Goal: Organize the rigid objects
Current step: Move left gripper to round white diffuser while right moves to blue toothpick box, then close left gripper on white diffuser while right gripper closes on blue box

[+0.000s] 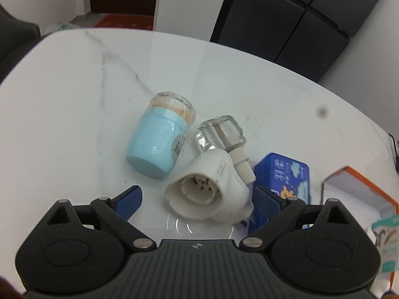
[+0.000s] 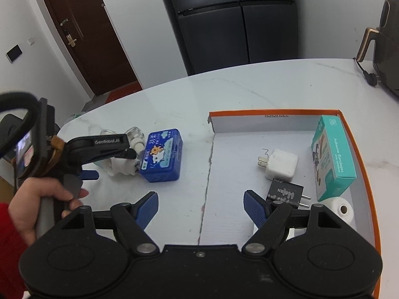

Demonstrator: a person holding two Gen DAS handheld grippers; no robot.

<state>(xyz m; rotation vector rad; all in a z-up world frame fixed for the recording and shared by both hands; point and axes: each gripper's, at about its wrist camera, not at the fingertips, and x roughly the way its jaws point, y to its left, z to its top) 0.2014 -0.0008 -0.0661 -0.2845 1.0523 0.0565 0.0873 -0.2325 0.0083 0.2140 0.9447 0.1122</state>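
The left gripper [image 1: 197,200] stands wide open, holding nothing, its blue pads either side of the white plastic plug-in vaporiser with a clear glass bottle [image 1: 212,189] lying near the white marble table's [image 1: 74,124] left edge. A light-blue toothpick jar [image 1: 159,142] and a blue tin [image 1: 286,177] flank it. The right gripper [image 2: 200,206] hangs open and empty over the orange-rimmed cardboard tray [image 2: 274,111]. This looks like the pick-up step: next, lower, close, carry it to the tray

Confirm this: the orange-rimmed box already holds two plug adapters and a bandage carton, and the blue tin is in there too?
Not quite. The blue tin lies on the table outside the orange-rimmed box, as the right wrist view shows. The rest stands.
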